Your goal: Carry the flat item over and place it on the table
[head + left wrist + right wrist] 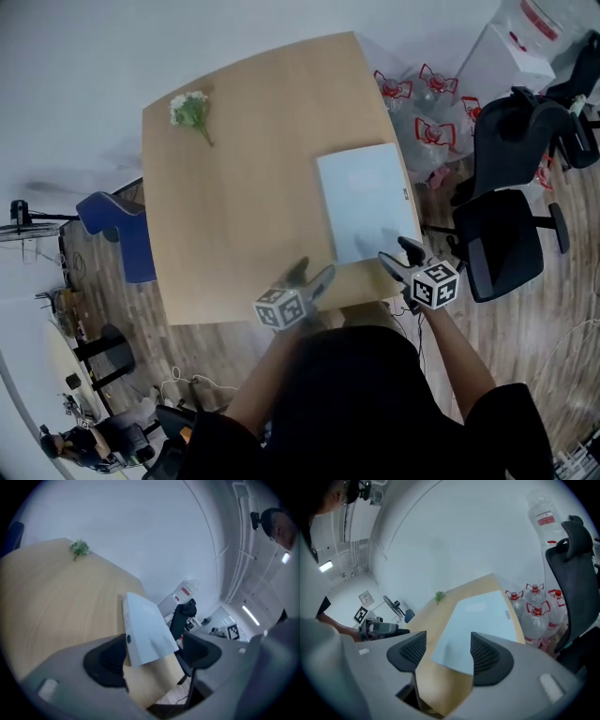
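The flat item [367, 200] is a pale blue-white board lying flat on the light wooden table [234, 187], near its right edge. My left gripper [311, 274] hovers at the table's near edge, just left of the item's near corner, with its jaws apart. In the left gripper view the flat item [145, 627] lies ahead of the left gripper [152, 656], untouched by the pads. My right gripper [400, 255] is at the item's near right corner, jaws apart. The right gripper view shows the flat item [480, 620] beyond the right gripper [447, 653], with no pad on it.
A small sprig of flowers [192, 111] lies at the table's far left corner. Several large water bottles [427, 103] stand on the floor right of the table. Black office chairs [502, 239] are close on the right, and a blue chair [127, 230] is on the left.
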The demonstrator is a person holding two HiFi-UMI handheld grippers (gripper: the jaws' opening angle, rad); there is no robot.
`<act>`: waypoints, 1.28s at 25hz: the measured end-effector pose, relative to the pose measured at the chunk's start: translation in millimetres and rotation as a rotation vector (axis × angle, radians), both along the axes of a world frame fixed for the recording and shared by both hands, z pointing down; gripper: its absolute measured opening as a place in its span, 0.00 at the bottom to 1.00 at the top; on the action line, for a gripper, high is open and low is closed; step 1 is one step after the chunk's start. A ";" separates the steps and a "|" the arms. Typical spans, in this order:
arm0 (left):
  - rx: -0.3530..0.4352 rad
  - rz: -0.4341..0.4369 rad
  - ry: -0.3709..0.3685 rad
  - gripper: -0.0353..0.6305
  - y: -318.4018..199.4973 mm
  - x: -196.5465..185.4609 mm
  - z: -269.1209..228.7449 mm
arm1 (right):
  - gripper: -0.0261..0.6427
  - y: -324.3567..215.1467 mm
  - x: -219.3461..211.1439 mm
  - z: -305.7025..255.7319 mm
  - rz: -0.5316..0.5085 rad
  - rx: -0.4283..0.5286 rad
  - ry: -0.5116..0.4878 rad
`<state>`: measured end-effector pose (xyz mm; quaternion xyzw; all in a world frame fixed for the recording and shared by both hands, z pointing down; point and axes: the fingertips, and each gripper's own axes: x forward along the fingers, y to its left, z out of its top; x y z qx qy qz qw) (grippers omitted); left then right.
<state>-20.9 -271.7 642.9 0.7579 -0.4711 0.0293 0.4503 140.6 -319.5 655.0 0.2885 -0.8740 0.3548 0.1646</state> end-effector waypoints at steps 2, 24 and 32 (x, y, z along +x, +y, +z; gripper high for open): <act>0.020 -0.045 0.001 0.56 14.0 -18.7 -13.0 | 0.45 18.7 -27.0 -14.6 -0.036 0.026 -0.011; 0.338 -0.372 -0.339 0.05 193.9 -347.8 -137.2 | 0.04 168.1 -301.5 -158.4 0.005 0.457 0.068; 0.449 -0.326 -0.470 0.05 216.1 -382.5 -165.9 | 0.04 194.5 -321.0 -180.7 0.101 0.512 0.093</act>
